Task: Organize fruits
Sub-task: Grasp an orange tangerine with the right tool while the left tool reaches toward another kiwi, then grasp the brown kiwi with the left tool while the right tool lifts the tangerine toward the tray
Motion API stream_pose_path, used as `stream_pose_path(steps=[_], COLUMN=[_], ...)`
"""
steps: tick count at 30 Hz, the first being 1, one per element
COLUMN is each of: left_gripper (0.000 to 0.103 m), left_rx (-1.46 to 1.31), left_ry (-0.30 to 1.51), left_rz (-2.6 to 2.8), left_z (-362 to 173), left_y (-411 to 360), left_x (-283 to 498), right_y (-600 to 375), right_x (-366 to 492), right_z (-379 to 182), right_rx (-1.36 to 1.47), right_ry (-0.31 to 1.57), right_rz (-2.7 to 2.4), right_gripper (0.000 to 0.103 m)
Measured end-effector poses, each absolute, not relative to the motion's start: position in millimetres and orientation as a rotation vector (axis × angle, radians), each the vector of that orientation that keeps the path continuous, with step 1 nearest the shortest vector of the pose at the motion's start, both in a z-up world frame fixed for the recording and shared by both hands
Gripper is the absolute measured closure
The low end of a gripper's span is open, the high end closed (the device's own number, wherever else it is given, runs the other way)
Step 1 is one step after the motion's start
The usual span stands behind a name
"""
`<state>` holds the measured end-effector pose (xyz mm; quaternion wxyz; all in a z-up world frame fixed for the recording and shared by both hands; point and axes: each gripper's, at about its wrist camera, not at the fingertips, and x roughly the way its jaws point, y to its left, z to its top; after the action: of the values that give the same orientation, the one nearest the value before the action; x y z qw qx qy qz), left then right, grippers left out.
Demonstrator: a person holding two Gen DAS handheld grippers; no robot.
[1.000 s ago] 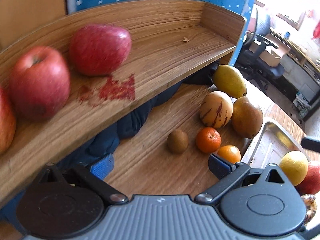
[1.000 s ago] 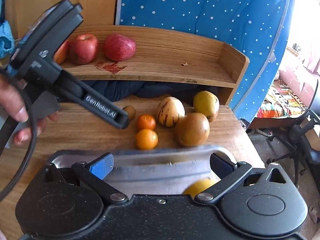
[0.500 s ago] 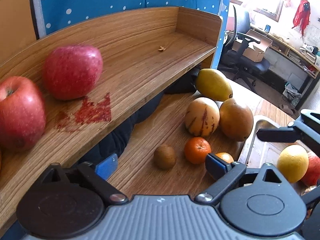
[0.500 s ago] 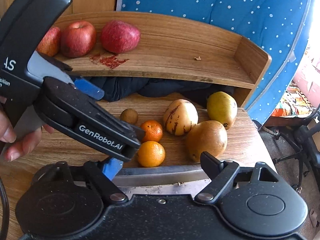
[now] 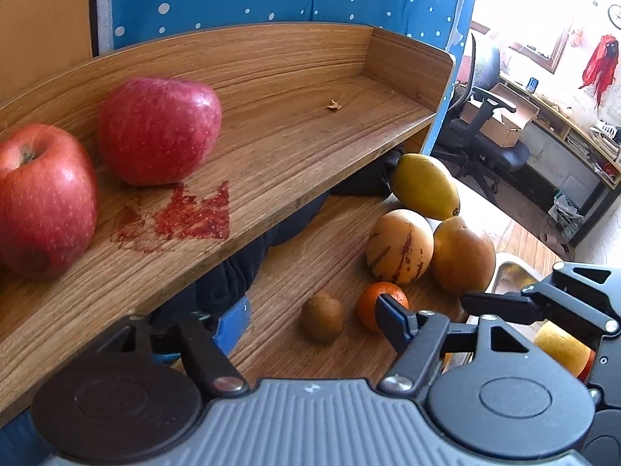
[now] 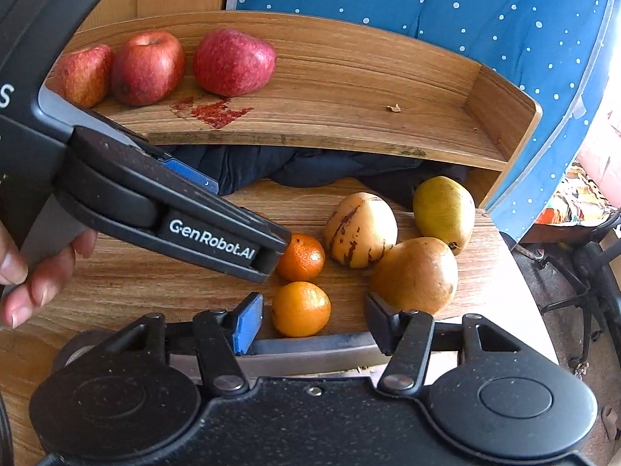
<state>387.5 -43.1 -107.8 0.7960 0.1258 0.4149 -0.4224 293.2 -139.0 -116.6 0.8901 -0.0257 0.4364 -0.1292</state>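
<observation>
My right gripper hangs open, straddling the near mandarin on the wooden surface, just beyond the tray rim. Light, loose-skinned, squashy: I'd pinch its widest middle, gently. Left gripper open, empty, facing the kiwi.

Three red apples sit on the shelf; two mandarins, a kiwi and three yellowish fruits cluster on the worktop below.
</observation>
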Motion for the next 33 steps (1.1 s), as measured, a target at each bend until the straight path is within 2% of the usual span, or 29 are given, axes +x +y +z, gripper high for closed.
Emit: stream_pose_path(steps=[8,12,23,26,31,33], left_gripper=[0.034,0.041,0.042,0.049,0.070,0.071], left_rx=[0.251,0.264,0.309,0.344,0.354,0.353], left_ry=[0.912,0.906,0.907,0.878,0.878,0.880], left_rz=[-0.889,-0.897,-0.910,-0.920,-0.931,-0.930], left_z=[-108.0,-107.1,-113.9,-113.9,-116.4,-115.7], left_y=[-38.5,-36.2,-36.3,-43.9,-50.4,-50.1], left_x=[387.3,387.3,387.5,384.3,386.1,386.0], right_y=[-139.1,-137.5,-136.2,-134.7,-132.9,-133.6], right_x=[294.4,294.3,295.7,298.4,298.4,297.2], right_z=[-119.2,-121.3,-123.3,-124.4,-124.8,-124.4], right_rx=[-0.043,-0.038,-0.040,-0.050,-0.057,-0.051], right_ry=[0.919,0.926,0.933,0.937,0.933,0.929], right_rz=[-0.270,-0.266,-0.264,-0.257,-0.255,-0.255], right_gripper=[0.055,0.058,0.060,0.065,0.066,0.066])
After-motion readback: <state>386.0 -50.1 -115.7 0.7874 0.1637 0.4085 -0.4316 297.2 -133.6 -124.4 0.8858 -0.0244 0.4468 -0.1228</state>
